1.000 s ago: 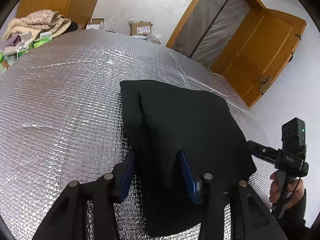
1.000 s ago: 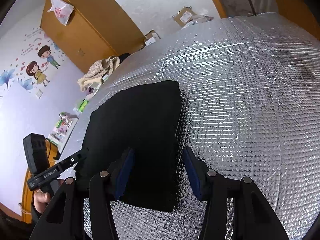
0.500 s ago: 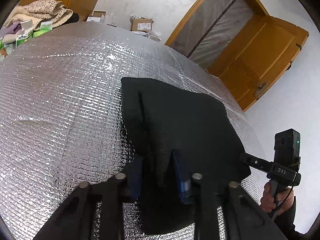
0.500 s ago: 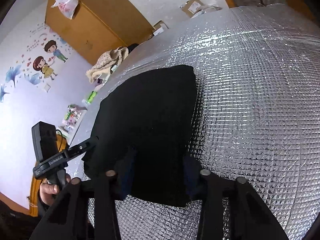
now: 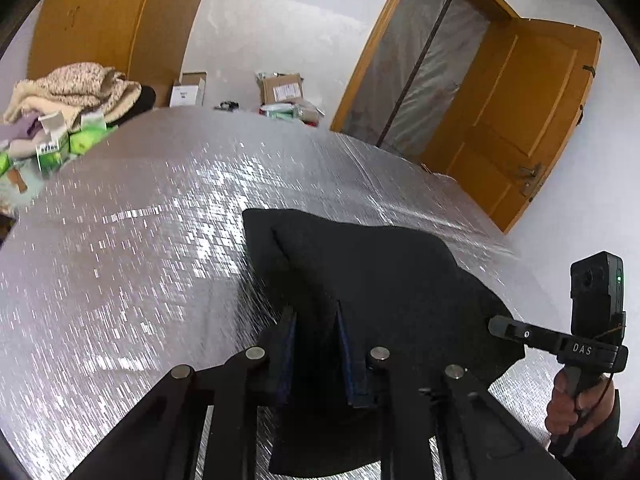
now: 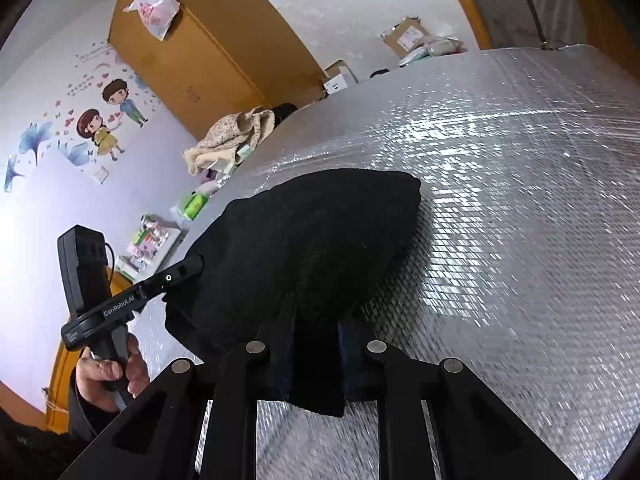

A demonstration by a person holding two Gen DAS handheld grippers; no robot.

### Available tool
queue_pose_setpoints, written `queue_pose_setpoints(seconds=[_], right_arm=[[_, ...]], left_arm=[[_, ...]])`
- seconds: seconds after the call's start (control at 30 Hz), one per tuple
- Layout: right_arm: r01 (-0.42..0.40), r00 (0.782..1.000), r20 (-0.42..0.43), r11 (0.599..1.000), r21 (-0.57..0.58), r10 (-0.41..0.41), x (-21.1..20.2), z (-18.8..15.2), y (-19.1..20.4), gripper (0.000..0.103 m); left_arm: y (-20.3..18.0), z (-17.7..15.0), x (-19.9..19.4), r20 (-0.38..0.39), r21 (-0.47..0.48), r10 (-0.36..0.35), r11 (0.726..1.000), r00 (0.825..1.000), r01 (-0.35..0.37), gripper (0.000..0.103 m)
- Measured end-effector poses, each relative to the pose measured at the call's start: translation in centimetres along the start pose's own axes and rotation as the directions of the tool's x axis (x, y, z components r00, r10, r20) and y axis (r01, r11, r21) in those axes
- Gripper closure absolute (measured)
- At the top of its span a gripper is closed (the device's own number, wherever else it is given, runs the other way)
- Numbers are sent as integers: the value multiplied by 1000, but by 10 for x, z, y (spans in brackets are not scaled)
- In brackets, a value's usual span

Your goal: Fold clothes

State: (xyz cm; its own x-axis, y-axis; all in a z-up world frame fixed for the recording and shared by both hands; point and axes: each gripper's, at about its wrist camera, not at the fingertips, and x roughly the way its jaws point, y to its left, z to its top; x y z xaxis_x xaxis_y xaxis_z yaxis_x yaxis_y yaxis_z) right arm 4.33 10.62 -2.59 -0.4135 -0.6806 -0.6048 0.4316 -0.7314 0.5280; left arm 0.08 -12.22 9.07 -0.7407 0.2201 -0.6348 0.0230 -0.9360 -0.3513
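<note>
Both tools have closed in since a second ago, and the near edge of the black garment now rises off the silver-covered table. My left tool is narrow, its blue pads pinching a fold of cloth. My right tool grips the near edge likewise. Each hand holds its handle upright beside the garment.

Silver quilted foil sheet spread wide. Behind its far edge: cardboard boxes by the white wall. Off its far left corner: heaped beige blanket, green cartons. Right of it: open wooden door. Cartoon wall stickers beyond the left side.
</note>
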Motion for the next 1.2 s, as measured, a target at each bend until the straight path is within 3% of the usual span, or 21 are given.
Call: queue_pose_setpoints(seconds=[0.33, 0.6, 0.73, 0.83, 0.97, 1.03, 1.13, 1.2], right_arm=[[8, 1000, 10, 1000, 26, -8, 52, 39, 12, 86], [21, 1000, -10, 1000, 17, -21, 96, 76, 14, 85], [19, 999, -27, 999, 31, -18, 109, 81, 8, 77], [20, 999, -38, 999, 39, -19, 117, 84, 4, 66], [58, 998, -9, 998, 7, -58, 103, 83, 10, 66], [74, 997, 4, 997, -19, -73, 100, 80, 16, 66], [98, 995, 25, 994, -57, -97, 95, 75, 25, 76], [114, 993, 39, 990, -82, -111, 92, 72, 30, 84]], left_arm=[[25, 57, 25, 36, 25, 57, 998, 998, -57, 84], [67, 84, 56, -3, -39, 71, 997, 997, -71, 84], [96, 81, 70, -44, -116, 44, 992, 998, -49, 79], [111, 71, 61, -25, -184, 12, 983, 1000, -16, 78], [113, 61, 33, 41, -219, 74, 974, 996, -63, 81], [105, 57, 23, 70, -215, 67, 975, 995, -50, 81], [85, 56, 25, 71, -127, 57, 991, 996, -47, 81], [81, 53, 42, 26, -98, 68, 993, 997, -65, 81]])
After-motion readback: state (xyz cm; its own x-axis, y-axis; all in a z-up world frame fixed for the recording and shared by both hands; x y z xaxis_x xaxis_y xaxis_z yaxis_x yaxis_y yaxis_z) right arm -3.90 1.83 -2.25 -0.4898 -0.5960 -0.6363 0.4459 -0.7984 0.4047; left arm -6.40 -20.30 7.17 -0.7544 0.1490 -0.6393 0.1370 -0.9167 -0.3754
